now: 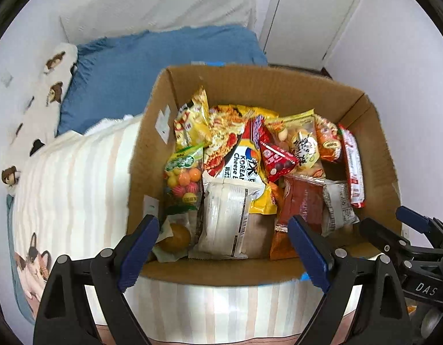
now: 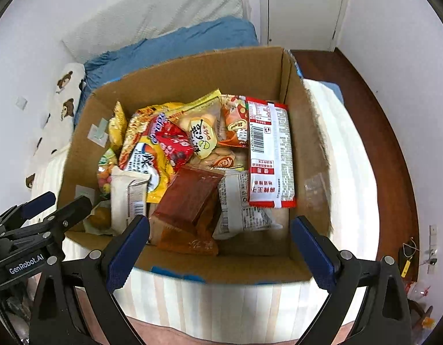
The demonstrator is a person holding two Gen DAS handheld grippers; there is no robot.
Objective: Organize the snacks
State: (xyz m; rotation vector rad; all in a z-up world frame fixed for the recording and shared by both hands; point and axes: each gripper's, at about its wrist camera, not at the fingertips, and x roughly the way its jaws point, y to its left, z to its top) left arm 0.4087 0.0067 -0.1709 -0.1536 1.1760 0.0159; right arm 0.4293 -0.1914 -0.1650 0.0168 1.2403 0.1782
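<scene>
**Snack box still a jumble**

A cardboard box [image 2: 192, 77] sat on a striped bed cover [image 1: 77, 172]. Inside it, snacks [image 2: 192, 155] lay heaped in no order; sorting looked barely begun. Above the box's near edge, the left gripper [image 1: 224, 235] and right gripper [image 2: 220, 235] hung wide open, holding nothing. Beyond the box lay a blue pillow [image 1: 152, 63], with white walls and a door [image 2: 301, 8] behind.

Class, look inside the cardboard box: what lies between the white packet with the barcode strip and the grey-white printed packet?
In both views, a dark red-brown packet lies between the white packet and the grey-white printed packet inside the cardboard box.
</scene>
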